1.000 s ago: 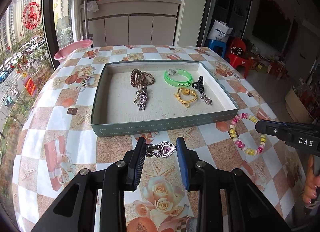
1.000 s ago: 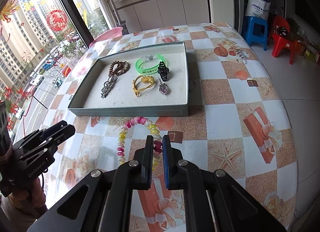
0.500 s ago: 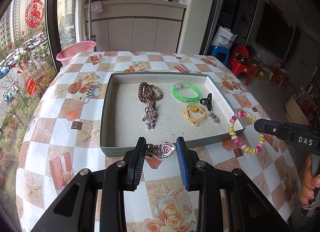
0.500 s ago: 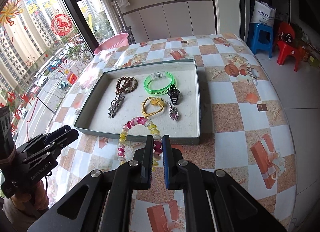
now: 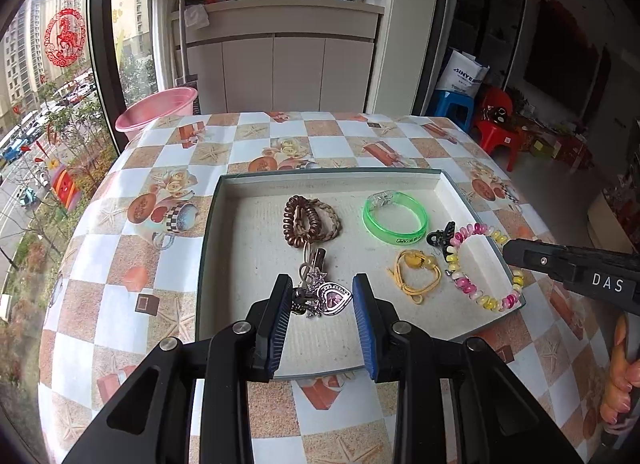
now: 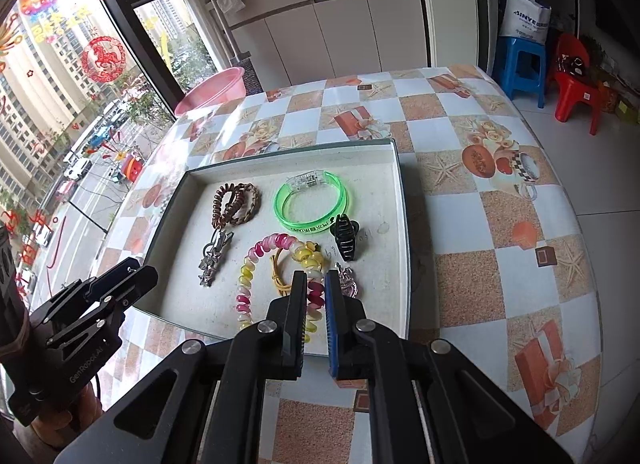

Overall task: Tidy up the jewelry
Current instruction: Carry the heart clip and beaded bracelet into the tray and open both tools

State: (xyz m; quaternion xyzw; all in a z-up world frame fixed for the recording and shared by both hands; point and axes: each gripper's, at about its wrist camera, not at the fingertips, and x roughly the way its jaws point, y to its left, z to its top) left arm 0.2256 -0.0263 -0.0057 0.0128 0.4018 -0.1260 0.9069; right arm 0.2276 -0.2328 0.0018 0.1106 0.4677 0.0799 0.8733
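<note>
A grey-green tray (image 5: pixel 208 248) on the chequered table holds brown coil hair ties (image 5: pixel 304 217), a green bangle (image 5: pixel 394 217), a black claw clip (image 6: pixel 344 234), a yellow cord bracelet (image 5: pixel 416 272) and a silver star clip (image 6: pixel 214 260). My left gripper (image 5: pixel 322 288) hangs over the tray's near part, shut on a silver heart pendant (image 5: pixel 334 298) with a short chain. My right gripper (image 6: pixel 315 284) is shut on a pink-and-yellow coil bracelet (image 6: pixel 246 276), which dangles over the yellow cord bracelet. A second small heart charm (image 6: pixel 348 282) lies beside the right fingers.
A pink basin (image 5: pixel 156 107) stands past the table's far left corner by the window. White cabinets stand behind the table. A blue stool (image 6: pixel 522 63) and red chairs (image 6: pixel 576 91) are on the floor to the right. A person's hand (image 5: pixel 624 376) grips the right tool.
Both grippers have moved forward from above the bare tablecloth to above the tray, the left carrying the heart pendant and the right carrying the coil bracelet. Neither jaw opening has changed.
</note>
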